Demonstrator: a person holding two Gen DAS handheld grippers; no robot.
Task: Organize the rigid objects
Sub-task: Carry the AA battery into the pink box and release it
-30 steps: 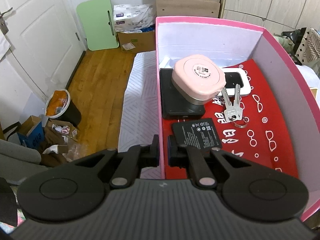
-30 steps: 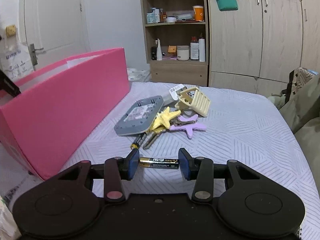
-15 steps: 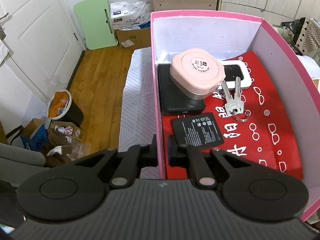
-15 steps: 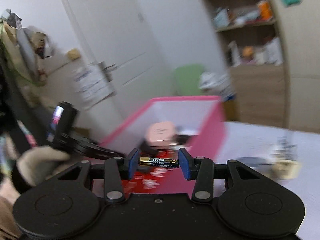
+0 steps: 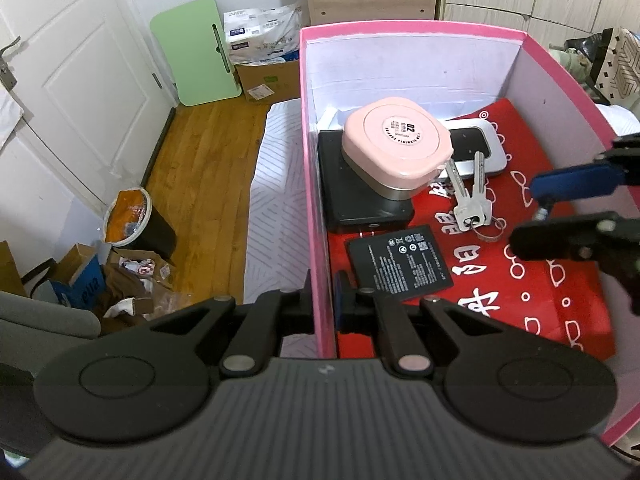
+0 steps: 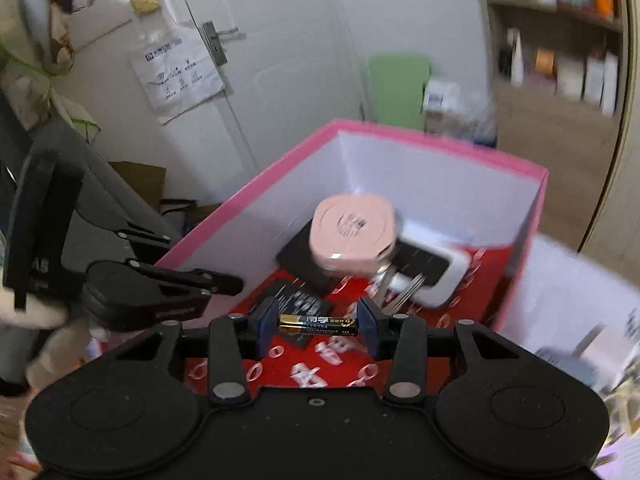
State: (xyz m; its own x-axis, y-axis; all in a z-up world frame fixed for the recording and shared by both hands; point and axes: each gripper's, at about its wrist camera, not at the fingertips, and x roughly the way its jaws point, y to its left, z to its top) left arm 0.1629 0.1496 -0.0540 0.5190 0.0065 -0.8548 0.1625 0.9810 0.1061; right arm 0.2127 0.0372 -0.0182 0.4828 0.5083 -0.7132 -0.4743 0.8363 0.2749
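Note:
My left gripper is shut on the near left wall of the pink box. My right gripper is shut on a black and gold battery, held crosswise above the box's red floor; it also shows in the left wrist view over the box's right side. In the box lie a pink square case on a black flat box, a white device, keys and a flat black battery pack.
The box stands on a striped bed cover. Wooden floor, a bin and cardboard litter lie to the left. A door, a green board and shelves stand behind.
My right gripper has swung left from the pile on the bed to above the open box, carrying the battery. The left gripper keeps its hold on the box wall.

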